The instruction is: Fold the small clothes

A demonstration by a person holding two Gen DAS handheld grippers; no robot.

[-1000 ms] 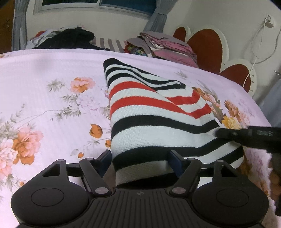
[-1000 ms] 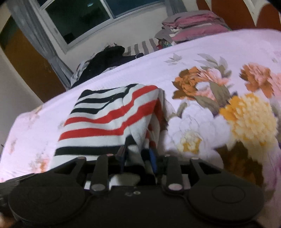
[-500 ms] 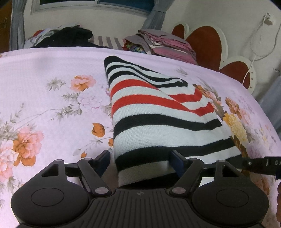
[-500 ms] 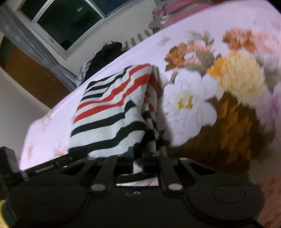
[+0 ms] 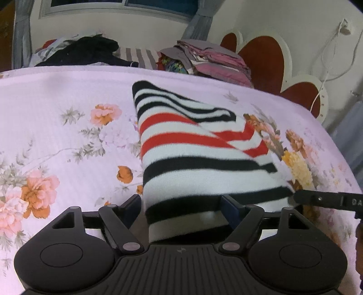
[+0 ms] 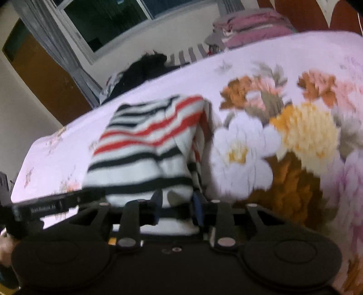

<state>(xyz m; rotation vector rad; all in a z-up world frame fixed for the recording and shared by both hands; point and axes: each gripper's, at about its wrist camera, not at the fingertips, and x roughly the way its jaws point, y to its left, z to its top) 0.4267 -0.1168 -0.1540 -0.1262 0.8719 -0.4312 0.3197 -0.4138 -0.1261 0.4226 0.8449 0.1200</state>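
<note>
A folded knit garment with black, white and red stripes [image 5: 192, 147] lies on the floral pink bedspread [image 5: 68, 102]. My left gripper [image 5: 181, 207] stands wide open, its fingers on either side of the garment's near hem. My right gripper [image 6: 177, 205] has opened partway, with the garment's near right corner [image 6: 147, 158] still between its blue pads; that view is blurred. The right gripper's black tip [image 5: 317, 199] shows at the garment's near right corner in the left wrist view. The left gripper's body [image 6: 45, 207] shows at the left of the right wrist view.
At the far edge of the bed lie a dark clothes heap [image 5: 86, 52] and a stack of folded pink and grey clothes [image 5: 211, 59]. A red and cream headboard [image 5: 272, 59] stands at the right. A window [image 6: 109, 20] is behind the bed.
My right gripper's jaws have spread from shut to partly open around the garment's corner, and the gripper has swung. The left gripper stays open over the hem.
</note>
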